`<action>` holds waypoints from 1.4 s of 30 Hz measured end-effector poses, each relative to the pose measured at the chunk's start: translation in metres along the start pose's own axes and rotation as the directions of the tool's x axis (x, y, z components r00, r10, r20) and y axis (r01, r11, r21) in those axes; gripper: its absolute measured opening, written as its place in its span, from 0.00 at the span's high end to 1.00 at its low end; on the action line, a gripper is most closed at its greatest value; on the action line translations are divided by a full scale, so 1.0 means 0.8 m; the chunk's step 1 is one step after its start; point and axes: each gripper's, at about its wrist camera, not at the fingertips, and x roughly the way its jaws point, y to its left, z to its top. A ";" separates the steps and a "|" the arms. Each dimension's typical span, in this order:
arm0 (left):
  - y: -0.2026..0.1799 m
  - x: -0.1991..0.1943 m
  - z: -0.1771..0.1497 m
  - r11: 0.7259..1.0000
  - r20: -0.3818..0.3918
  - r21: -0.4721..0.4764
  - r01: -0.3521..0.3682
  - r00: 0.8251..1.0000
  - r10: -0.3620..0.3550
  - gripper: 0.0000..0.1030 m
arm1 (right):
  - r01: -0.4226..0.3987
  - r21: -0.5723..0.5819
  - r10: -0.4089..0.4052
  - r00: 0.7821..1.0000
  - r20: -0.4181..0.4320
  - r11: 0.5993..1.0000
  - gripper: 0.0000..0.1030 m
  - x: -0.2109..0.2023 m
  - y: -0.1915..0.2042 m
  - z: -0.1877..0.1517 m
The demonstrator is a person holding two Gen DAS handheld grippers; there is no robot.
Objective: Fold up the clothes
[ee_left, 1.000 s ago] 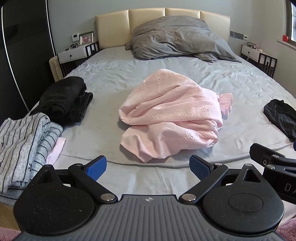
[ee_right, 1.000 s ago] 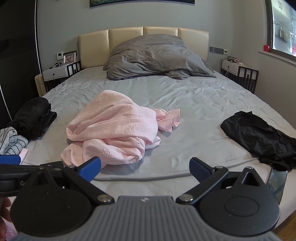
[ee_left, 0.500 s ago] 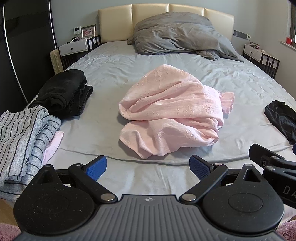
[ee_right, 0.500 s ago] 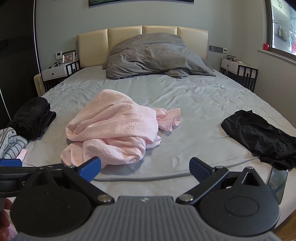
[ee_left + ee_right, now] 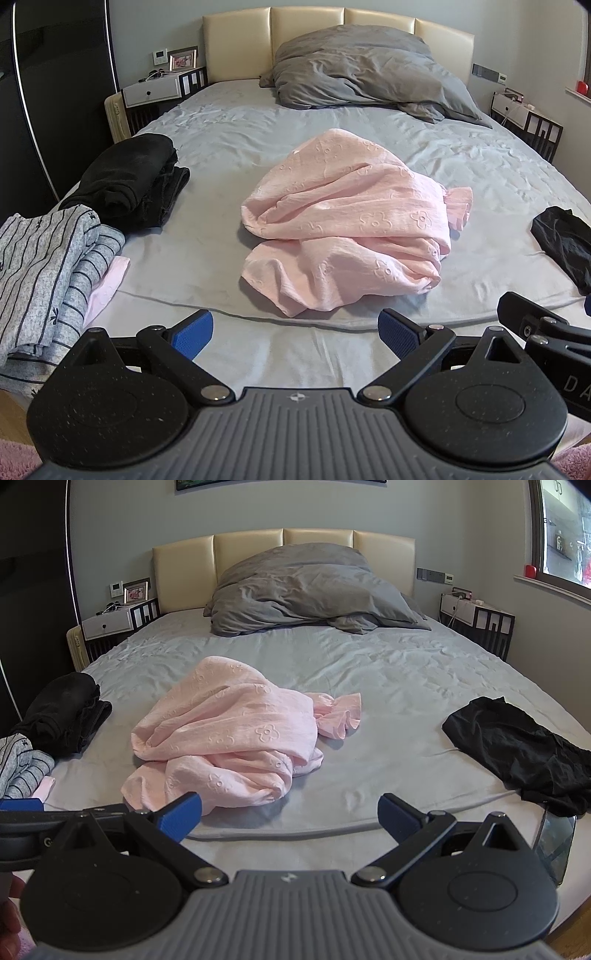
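Note:
A crumpled pink garment [image 5: 351, 225] [image 5: 229, 734] with embossed flowers lies in a heap in the middle of the grey bed [image 5: 221, 155] [image 5: 388, 672]. My left gripper [image 5: 294, 330] hovers open at the bed's foot, short of the heap, nothing between its blue pads. My right gripper [image 5: 290, 810] is open too, at the same edge, slightly right of the heap. A loose black garment [image 5: 517, 746] [image 5: 565, 240] lies at the bed's right side. Folded black clothes [image 5: 133, 177] [image 5: 66, 712] and a striped grey stack [image 5: 44, 266] [image 5: 22, 771] sit at the left.
A grey duvet [image 5: 306, 590] is bunched against the cream headboard [image 5: 240, 40]. Nightstands [image 5: 110, 622] [image 5: 480, 620] flank the bed. A phone-like dark slab [image 5: 557, 845] rests at the bed's near right corner. A folded pale pink piece [image 5: 107, 284] lies under the striped stack.
Both grippers have drifted slightly, with the left view tilting down a little over the bed. The clothes have not moved and both stay open.

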 end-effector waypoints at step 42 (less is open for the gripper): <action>0.031 0.120 0.007 0.999 -0.024 -0.041 0.020 0.999 -0.021 0.07 | -0.073 -0.015 0.072 0.995 -0.075 0.997 0.21 0.124 0.010 -0.012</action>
